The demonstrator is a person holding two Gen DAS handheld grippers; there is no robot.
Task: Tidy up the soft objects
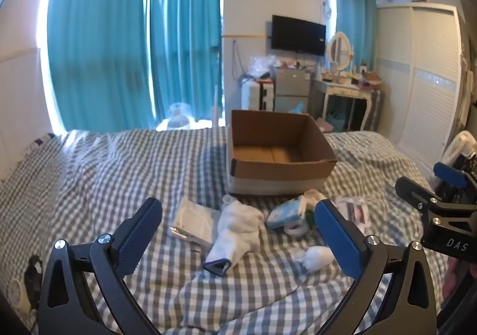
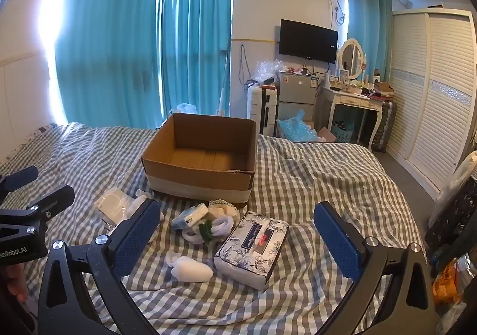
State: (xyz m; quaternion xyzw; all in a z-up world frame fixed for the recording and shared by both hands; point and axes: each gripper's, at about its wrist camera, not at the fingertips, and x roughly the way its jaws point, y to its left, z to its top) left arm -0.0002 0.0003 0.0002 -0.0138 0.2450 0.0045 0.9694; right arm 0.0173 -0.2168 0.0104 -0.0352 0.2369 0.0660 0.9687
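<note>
An empty open cardboard box [image 1: 280, 166] [image 2: 202, 174] stands on the checked bed. In front of it lies a pile of small items: white socks [image 1: 235, 230], a floral tissue pack [image 2: 252, 248], a light blue packet [image 1: 283, 212] [image 2: 189, 215], a white soft lump [image 2: 192, 268] [image 1: 314, 256], white rings with a green piece [image 2: 208, 230] and a clear plastic package [image 1: 195, 223] [image 2: 114, 205]. My left gripper [image 1: 238, 236] is open and empty, hovering near the socks. My right gripper [image 2: 238, 239] is open and empty above the tissue pack.
The bed [image 1: 89, 180] has a rumpled grey checked cover. Beyond it are teal curtains [image 2: 119, 45], a small fridge [image 2: 296, 96], a dressing table [image 2: 354, 102] and a white wardrobe [image 2: 435, 87]. Bags lie at the right bed edge [image 2: 450, 278].
</note>
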